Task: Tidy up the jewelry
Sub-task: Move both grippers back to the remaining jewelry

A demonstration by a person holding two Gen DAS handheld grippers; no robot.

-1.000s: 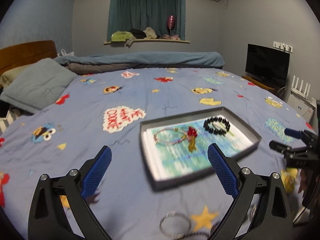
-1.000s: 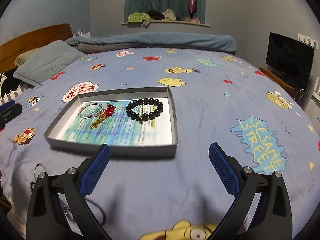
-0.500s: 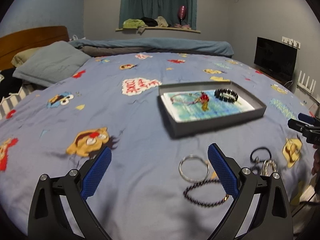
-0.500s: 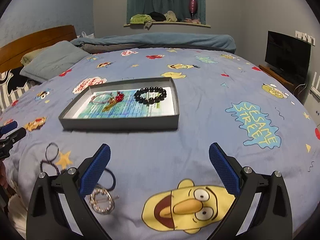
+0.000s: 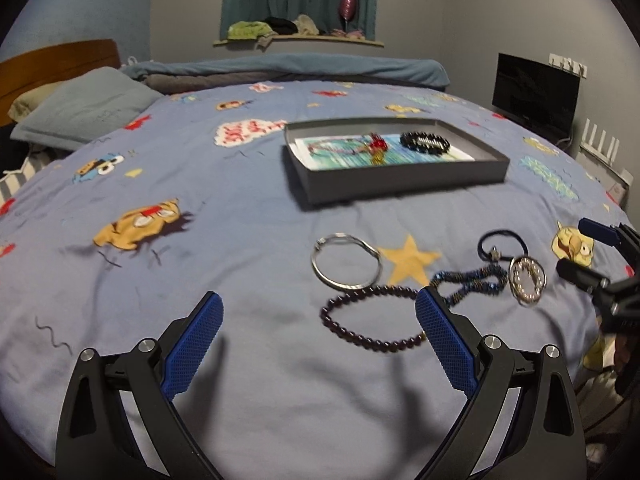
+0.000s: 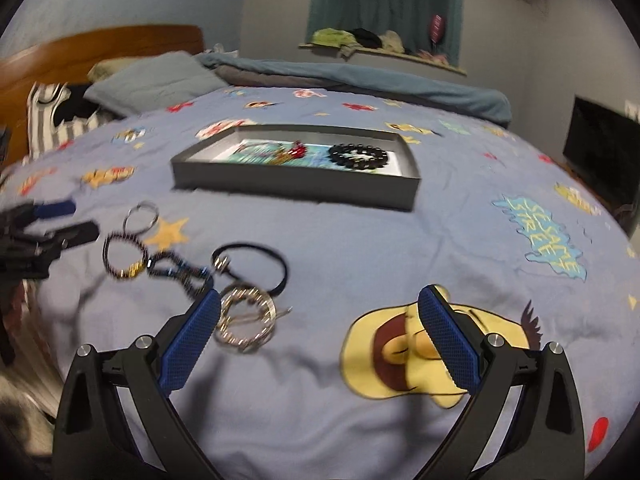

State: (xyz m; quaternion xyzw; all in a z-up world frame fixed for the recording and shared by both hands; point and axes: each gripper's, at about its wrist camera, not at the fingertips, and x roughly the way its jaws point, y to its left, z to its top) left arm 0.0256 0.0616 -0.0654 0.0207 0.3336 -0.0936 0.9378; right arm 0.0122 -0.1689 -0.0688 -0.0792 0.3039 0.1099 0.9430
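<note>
A grey tray lies on the bed with a black bead bracelet and a red-charm string bracelet inside. Loose on the sheet in front: a silver bangle, a dark purple bead bracelet, a blue beaded chain, a black cord loop and a sparkly ring-shaped piece. My left gripper is open just short of the purple bracelet. My right gripper is open, its left finger beside the sparkly piece.
The blue cartoon-print bedsheet covers the whole bed. A pillow and wooden headboard are at the far left, a folded duvet at the back. A dark screen stands at the right.
Both grippers have pulled back from the tray and dropped toward the loose jewelry near the bed's front edge. The right view has turned left, bringing the sparkly piece to its left finger.
</note>
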